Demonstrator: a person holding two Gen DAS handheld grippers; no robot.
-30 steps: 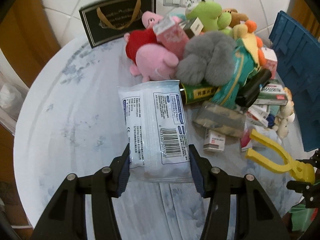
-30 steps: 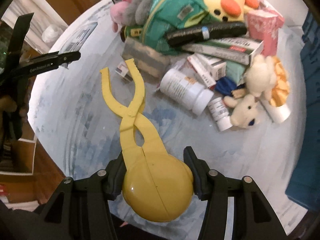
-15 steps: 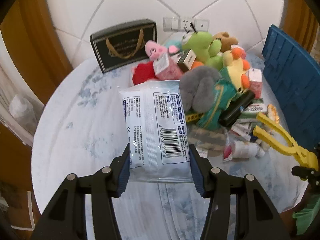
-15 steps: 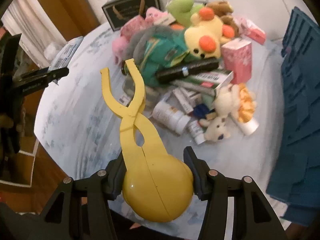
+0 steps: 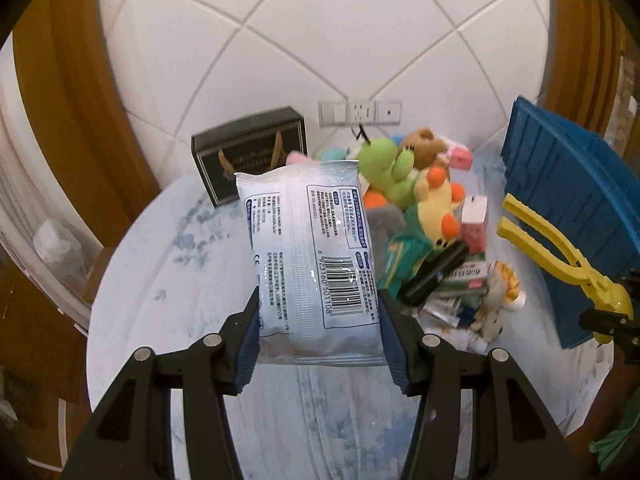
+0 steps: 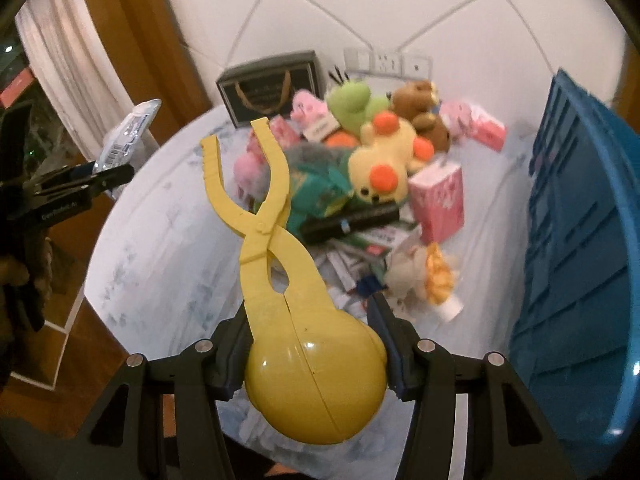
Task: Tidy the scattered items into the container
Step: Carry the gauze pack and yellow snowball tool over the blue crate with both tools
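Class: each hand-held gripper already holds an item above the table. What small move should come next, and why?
Probably carry both sideways toward the blue crate. The left hand-held gripper clamps the white packet, the right hand-held gripper clamps the yellow snowball maker, both clear of the table, and the crate stands to their right.

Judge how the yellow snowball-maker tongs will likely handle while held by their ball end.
The yellow tongs look like rigid plastic, so they probably won't droop. The right gripper clamps only the glossy ball, which may slip or swivel. The long handles stick out far ahead and could lever downward or knock the blue container.
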